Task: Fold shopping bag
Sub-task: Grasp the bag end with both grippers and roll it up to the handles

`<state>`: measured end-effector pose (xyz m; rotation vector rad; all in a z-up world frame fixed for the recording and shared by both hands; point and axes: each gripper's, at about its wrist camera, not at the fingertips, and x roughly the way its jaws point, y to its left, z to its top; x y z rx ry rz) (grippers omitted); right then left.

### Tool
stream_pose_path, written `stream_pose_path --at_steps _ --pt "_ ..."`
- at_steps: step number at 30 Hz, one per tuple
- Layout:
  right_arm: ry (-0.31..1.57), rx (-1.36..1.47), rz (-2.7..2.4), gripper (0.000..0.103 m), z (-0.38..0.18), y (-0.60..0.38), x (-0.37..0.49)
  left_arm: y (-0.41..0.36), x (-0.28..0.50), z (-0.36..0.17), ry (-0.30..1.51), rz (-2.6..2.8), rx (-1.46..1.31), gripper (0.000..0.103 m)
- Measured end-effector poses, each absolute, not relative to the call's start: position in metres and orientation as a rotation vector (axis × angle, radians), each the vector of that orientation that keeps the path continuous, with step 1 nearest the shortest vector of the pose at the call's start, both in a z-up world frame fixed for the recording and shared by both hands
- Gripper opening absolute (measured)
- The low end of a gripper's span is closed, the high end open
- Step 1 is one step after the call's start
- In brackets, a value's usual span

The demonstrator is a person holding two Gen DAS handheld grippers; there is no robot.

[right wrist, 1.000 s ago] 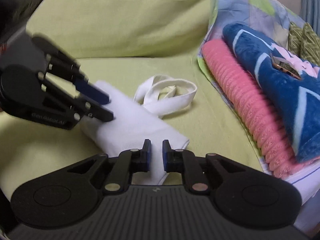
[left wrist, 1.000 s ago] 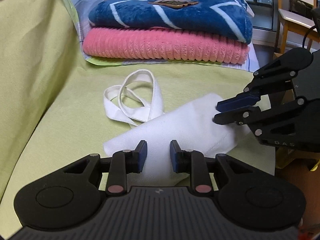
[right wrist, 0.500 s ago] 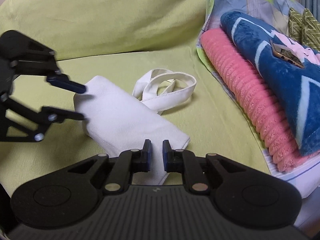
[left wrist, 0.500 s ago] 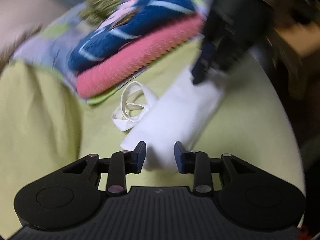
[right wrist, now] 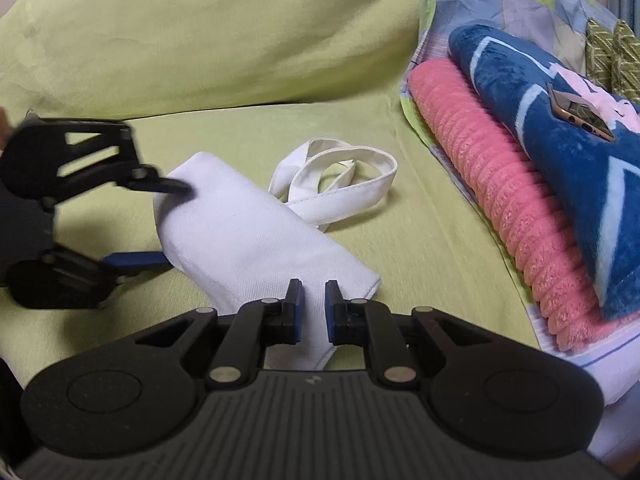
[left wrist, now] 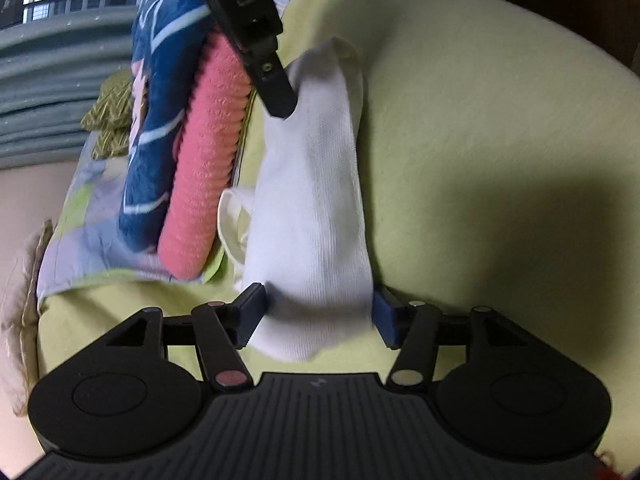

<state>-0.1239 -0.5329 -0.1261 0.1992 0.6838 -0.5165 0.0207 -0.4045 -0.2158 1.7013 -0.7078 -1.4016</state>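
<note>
A: Left gripper [left wrist: 316,316], what's it doing?

B: Jaws opening, straddling the near end of the folded white woven-fabric shopping bag [left wrist: 316,200]. Blue pads sit either side of the cloth; can't confirm they press it, so I'd call it released, bag end between them.

A: And the right gripper [right wrist: 311,308]?

B: Pads close together, narrow gap, w/ the bag's other end running between them. Looks clenched on that corner, prob. to pin the fold so it doesn't spring open while the other side regrips.

A: Where's the bag itself?

B: Lying on the lime-green cushion cover [right wrist: 248,40], folded into a long narrow bundle btwn the two grippers. Its white looped cloth handles [right wrist: 340,176] stick out the far side, still loose, not tucked in.

A: Anything nearby?

B: Stack just beside it: pink ribbed fleece blanket [right wrist: 500,200] under a navy patterned blanket [right wrist: 560,148], gold-edged phone [right wrist: 580,114] on top. Well clear of the grippers.

A: Stage?

B: My guess: body folded, handles left to deal w/. Wider left opening fits taking the whole bundle width.
</note>
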Motion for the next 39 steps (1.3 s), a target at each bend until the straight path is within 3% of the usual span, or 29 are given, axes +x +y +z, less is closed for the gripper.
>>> stream_pose_path --at_steps 6,7,10,19,22,31,39 --pt "0.650 0.129 -0.478 0.012 -0.124 -0.534 -0.124 -0.418 0.028 -0.206 -0.615 -1.472 1.653 0.059" --pt "0.636 0.105 -0.450 0.017 -0.123 -0.534 -0.127 -0.418 0.029 -0.206 -0.613 -1.473 1.643 0.059" --pt "0.608 -0.065 -0.333 0.053 -0.120 -0.523 -0.134 -0.416 0.030 -0.204 -0.602 -1.477 1.627 0.059" --pt "0.725 -0.856 -0.227 0.056 -0.187 -0.485 -0.114 -0.421 0.038 -0.195 -0.556 -1.542 1.620 0.059" --pt "0.716 -0.903 -0.265 0.051 -0.199 -0.489 -0.104 -0.429 0.045 -0.188 -0.497 -1.591 1.602 0.059" --pt "0.794 -0.322 -0.238 0.046 -0.143 -0.534 -0.084 -0.449 0.056 -0.149 -0.120 -1.730 1.496 0.059" --pt "0.835 0.054 0.024 0.046 -0.119 -0.532 -0.111 -0.387 0.059 -0.126 0.093 -1.897 1.419 0.059"
